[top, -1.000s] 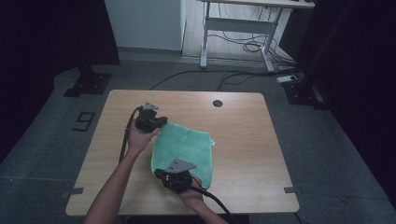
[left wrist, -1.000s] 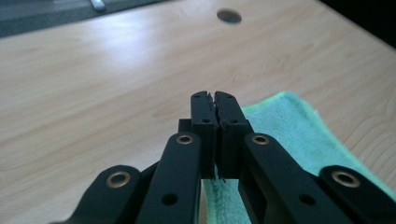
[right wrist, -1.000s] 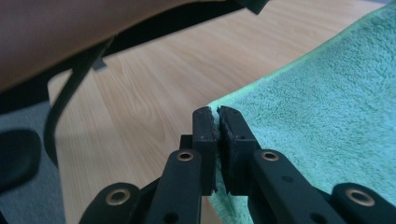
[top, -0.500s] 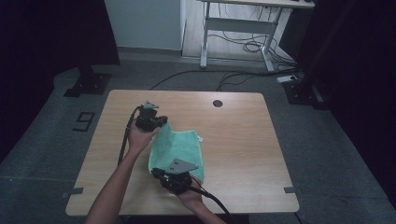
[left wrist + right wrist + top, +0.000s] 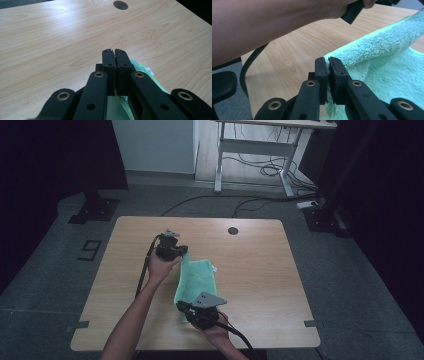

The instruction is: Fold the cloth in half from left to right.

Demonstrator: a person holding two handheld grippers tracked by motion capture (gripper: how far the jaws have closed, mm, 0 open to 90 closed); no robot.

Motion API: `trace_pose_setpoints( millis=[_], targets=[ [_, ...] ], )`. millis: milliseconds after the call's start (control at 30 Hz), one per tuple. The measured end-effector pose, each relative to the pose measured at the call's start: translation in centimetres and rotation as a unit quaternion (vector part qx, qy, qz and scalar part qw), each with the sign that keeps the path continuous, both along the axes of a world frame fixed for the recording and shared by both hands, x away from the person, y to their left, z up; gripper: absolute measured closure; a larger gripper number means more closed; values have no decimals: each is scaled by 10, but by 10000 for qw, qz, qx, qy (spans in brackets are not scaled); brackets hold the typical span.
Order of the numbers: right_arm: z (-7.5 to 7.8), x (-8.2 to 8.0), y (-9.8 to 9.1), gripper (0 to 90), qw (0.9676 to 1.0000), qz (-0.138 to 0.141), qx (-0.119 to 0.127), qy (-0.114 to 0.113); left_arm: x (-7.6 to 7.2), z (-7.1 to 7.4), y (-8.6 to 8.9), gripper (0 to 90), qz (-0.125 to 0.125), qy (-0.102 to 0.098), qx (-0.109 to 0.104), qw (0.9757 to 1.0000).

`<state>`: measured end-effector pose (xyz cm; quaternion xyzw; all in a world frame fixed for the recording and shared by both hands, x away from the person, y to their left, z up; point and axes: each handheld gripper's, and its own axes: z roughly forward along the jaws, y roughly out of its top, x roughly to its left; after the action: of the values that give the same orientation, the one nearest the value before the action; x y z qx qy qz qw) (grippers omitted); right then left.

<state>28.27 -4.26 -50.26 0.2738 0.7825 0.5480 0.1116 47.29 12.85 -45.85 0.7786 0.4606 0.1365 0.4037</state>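
The left gripper, just left of centre in the high view, is clenched on the far corner of the green towel; in the left gripper view its 2 jaws meet with a sliver of green cloth pinched between them. The right gripper, at the lower centre of the high view, is likewise clamped on the towel's near edge, and the right gripper view shows its jaws pressed together on the terry fabric, which rises from there toward the upper right of that frame. The person's left forearm crosses the top of that view.

Compared with the high view 1 second earlier, the towel has changed shape: then it lay spread as a broad patch reaching to the right of the hands, and now it is a narrow folded strip running from the left gripper down to the right gripper, with a small white label at its right edge. Both hands have shifted slightly.

The towel rests on a light wooden table with a round cable hole near its far edge. Around it lies grey carpet, with a white-framed desk and loose cables at the top of the frame, and dark curtains at both sides.
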Motion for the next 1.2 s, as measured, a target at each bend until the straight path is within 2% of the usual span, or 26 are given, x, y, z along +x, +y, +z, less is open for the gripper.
trace_pose_setpoints(
  millis=[367, 633, 900, 1200],
  targets=[
    [-9, 4, -23, 848, 9997, -201, -28, 155, 8, -10, -26, 875, -177, 70, 120, 9997],
    [-18, 7, -40, 847, 9989, -349, -83, 305, 17, -25, -39, 872, -170, 213, 171, 9995],
    [-22, 7, -49, 843, 9983, -437, -121, 364, 22, -40, -48, 870, -172, 367, 239, 9989],
    [-27, 7, -55, 842, 9976, -498, -184, 435, 23, -48, -55, 866, -167, 411, 289, 9986]
  ],
)
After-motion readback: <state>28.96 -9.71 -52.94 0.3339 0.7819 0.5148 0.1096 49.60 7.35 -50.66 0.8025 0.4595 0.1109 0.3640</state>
